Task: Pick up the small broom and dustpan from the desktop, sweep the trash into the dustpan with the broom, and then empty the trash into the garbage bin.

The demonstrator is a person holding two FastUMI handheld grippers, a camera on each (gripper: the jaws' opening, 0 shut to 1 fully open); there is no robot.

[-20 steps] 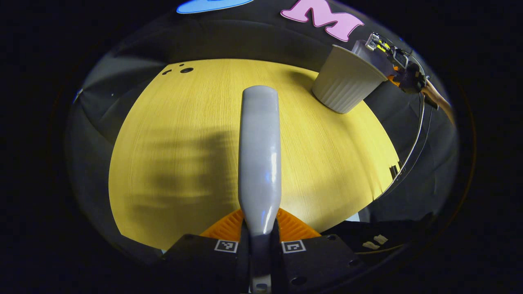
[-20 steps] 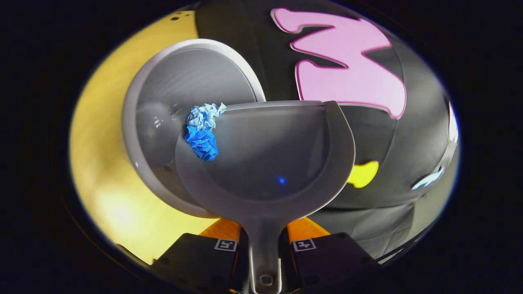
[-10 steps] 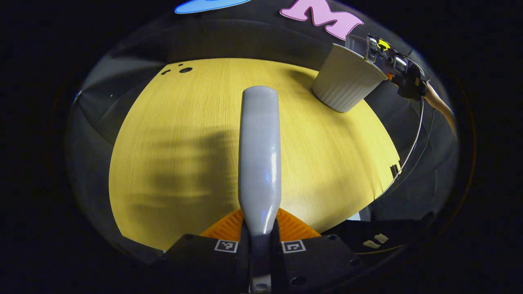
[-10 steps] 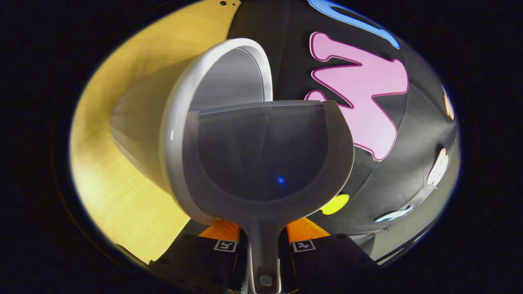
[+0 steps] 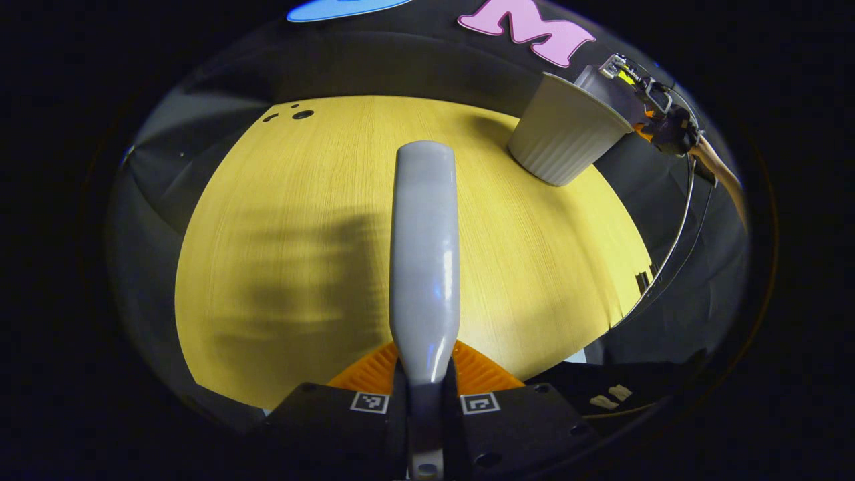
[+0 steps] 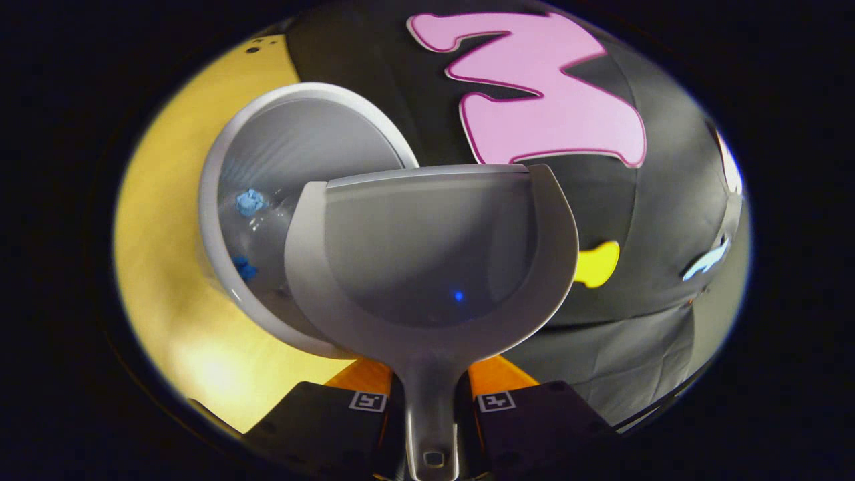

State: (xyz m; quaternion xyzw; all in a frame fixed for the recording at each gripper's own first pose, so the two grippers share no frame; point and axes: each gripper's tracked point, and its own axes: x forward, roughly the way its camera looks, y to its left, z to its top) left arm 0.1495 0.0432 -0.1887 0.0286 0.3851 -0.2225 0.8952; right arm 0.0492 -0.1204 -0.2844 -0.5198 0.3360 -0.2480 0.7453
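In the left gripper view my left gripper (image 5: 425, 391) is shut on the grey broom (image 5: 425, 254), which points forward over the yellow desktop (image 5: 300, 234). The white ribbed garbage bin (image 5: 561, 133) stands at the table's far right, and the right gripper (image 5: 658, 117) hovers at its rim with the dustpan. In the right gripper view my right gripper (image 6: 431, 401) is shut on the handle of the grey dustpan (image 6: 434, 254), held over the garbage bin (image 6: 294, 153). The pan looks empty. Blue crumpled trash (image 6: 250, 202) lies inside the bin.
Cables (image 5: 674, 247) hang from the right gripper past the table's right edge. Small dark holes (image 5: 302, 114) mark the desktop's far left corner. A wide bare stretch of desktop lies under the broom.
The blue paper ball has left the dustpan and now lies in the bin. The dustpan tipped up at the bin's rim and has come back. The broom stayed still.
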